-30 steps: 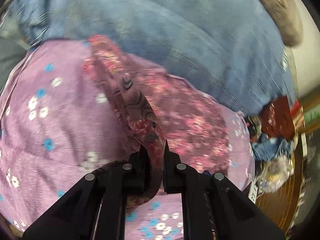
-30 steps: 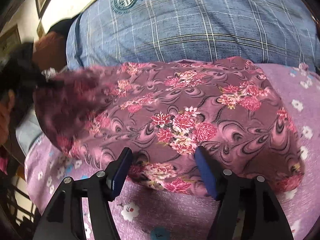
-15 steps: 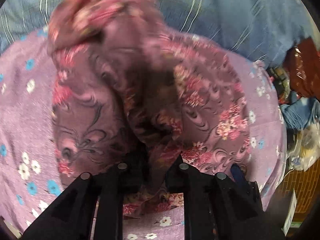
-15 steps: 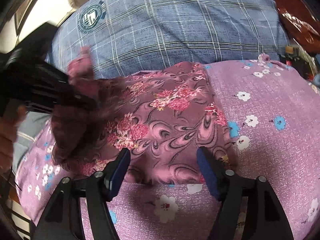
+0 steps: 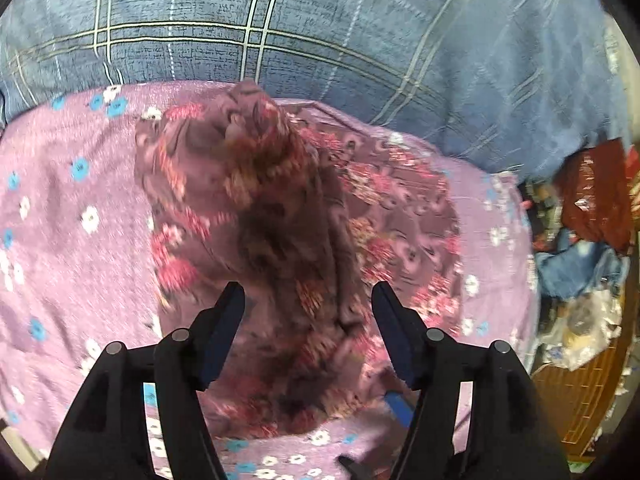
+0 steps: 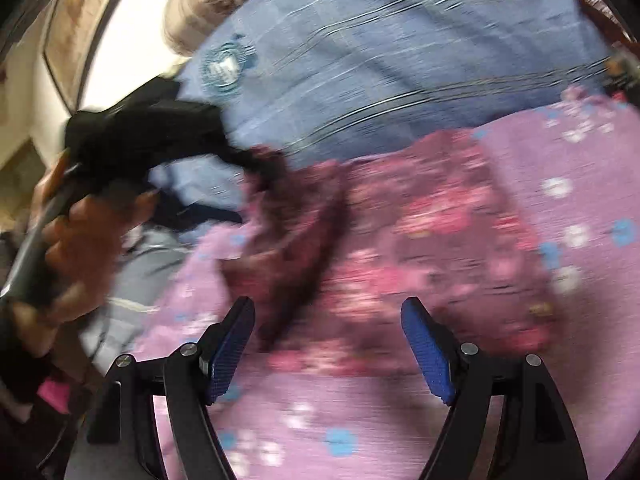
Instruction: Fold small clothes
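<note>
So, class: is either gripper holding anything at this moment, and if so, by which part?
Nothing is held. The left gripper and right gripper are both open above the floral garment.

Place: a lived-in bedroom in a home.
Bed: a purple bedsheet [image 5: 60, 248] printed with small white and blue flowers covers it.
Beyond the sheet: a blue plaid blanket [image 5: 360, 40] with a round crest [image 6: 224, 66], and past that a beige patterned bolster [image 6: 208, 4] against a pale wall [image 6: 132, 32].
On the sheet: a maroon floral garment [image 5: 280, 240], loosely heaped.
Off the sheet's right edge: a jumble of household things, namely a dark red cloth [image 5: 592, 196], a blue cloth [image 5: 576, 268], a crumpled plastic bag [image 5: 580, 328] and brown wickerwork [image 5: 576, 412].
</note>
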Motion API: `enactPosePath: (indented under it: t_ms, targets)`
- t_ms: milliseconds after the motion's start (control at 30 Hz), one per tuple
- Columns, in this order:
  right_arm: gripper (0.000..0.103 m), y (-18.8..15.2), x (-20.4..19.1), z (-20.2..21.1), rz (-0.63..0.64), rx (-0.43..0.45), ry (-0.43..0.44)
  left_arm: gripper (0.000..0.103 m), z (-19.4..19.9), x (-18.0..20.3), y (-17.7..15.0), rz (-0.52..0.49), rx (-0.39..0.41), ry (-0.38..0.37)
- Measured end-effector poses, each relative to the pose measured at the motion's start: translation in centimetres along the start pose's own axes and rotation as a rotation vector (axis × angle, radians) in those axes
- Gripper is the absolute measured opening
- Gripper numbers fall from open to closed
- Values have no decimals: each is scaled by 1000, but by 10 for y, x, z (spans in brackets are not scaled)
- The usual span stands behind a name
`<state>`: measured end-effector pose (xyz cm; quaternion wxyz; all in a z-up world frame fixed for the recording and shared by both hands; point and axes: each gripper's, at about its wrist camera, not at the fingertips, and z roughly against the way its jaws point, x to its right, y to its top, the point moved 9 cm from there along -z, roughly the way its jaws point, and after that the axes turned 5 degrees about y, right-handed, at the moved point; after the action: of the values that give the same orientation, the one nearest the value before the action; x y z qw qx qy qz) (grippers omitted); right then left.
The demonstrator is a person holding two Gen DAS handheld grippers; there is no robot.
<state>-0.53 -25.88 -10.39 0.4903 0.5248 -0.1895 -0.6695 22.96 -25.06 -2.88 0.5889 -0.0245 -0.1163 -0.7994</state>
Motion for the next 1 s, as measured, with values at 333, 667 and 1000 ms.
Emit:
enactPosePath:
  t_ms: [333, 667, 1000]
  targets:
    - [55, -9, -15, -69, -12, -90, 100, 66, -63, 28, 16, -231, -96, 226]
    - [9, 15, -9, -34, -162, -2, 184, 11, -26, 48, 9, -202, 24, 157]
    - [5, -9, 80, 6, -473, -34, 28, 11, -64, 123, -20, -197, -29, 22]
